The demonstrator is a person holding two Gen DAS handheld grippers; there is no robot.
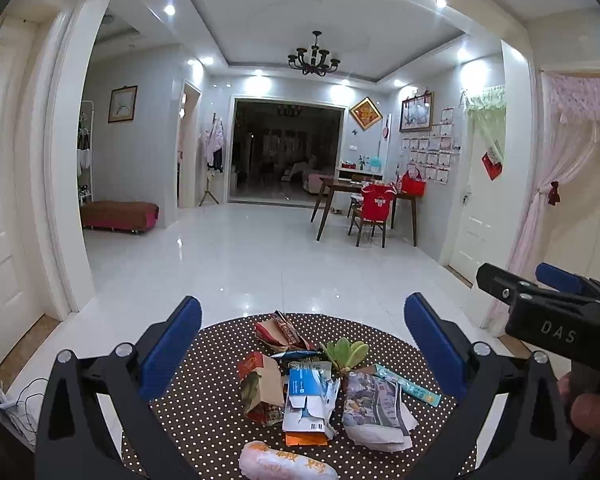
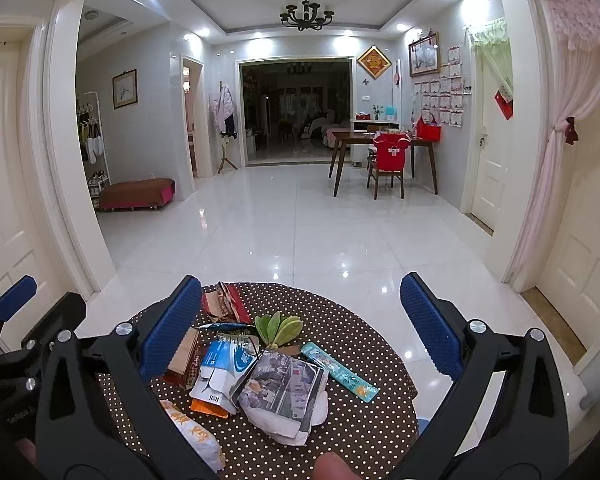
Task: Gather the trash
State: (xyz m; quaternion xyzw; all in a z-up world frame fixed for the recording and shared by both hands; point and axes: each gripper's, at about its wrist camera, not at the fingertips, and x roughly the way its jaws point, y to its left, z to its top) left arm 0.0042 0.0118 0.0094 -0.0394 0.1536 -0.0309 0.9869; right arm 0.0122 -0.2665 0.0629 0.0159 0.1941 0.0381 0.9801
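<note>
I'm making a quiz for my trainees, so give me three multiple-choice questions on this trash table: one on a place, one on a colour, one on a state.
1. Where is the small green succulent plant?
A. among the trash on the table
B. on the floor
C. on the chair

2. What colour is the round polka-dot tablecloth?
A. yellow
B. brown with white dots
C. plain green

3. How are the left tongs and right tongs?
A. both shut
B. both open, empty
C. one holding paper

Answers: A, it sits amid the wrappers; B, white dots cover brown cloth; B, the blue pads stand wide apart with nothing between them.
</note>
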